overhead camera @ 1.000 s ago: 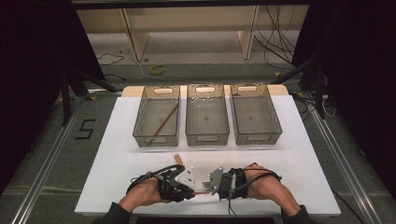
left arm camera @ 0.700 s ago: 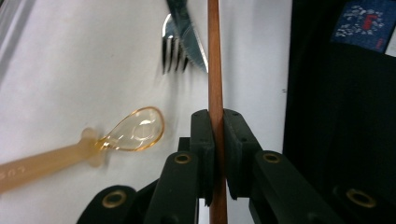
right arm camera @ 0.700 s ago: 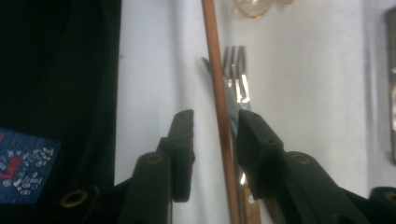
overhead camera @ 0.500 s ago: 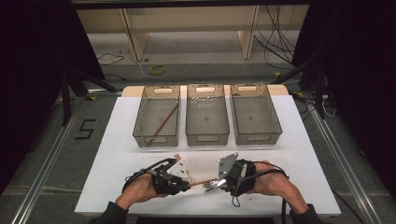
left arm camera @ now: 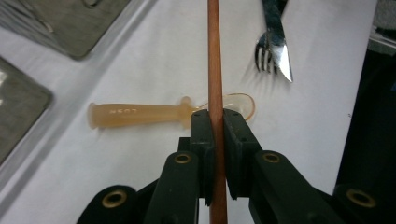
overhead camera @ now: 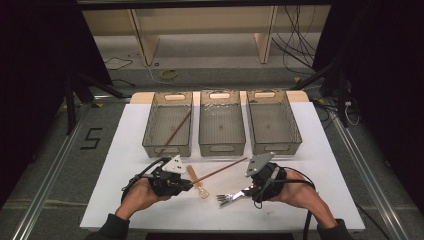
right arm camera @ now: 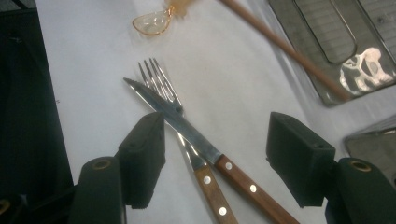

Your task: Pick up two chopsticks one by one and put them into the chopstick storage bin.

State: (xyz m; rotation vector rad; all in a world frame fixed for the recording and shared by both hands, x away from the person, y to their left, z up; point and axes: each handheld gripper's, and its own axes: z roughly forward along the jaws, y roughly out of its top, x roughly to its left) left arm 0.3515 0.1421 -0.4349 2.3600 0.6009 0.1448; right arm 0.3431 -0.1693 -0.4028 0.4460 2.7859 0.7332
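Chopstick (left arm camera: 215, 56): clamped tight in the left gripper (left arm camera: 215, 123), slanting above the table (overhead camera: 330, 165) toward the middle bin (overhead camera: 222, 146)
Right gripper (right arm camera: 215, 154): jaws just spread apart, nothing pinched, knife (right arm camera: 187, 125) and fork (right arm camera: 166, 91) lying crossed between them
Spoon (left arm camera: 140, 112): amber plastic one, flat under the chopstick
Left bin (overhead camera: 150, 135): got another chopstick (overhead camera: 175, 132) in it

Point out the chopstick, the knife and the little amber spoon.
chopstick (left arm camera: 215, 60), left gripper view, shaft above the tongs.
knife (right arm camera: 173, 116), right gripper view, blade middle.
amber spoon (left arm camera: 135, 114), left gripper view, handle.
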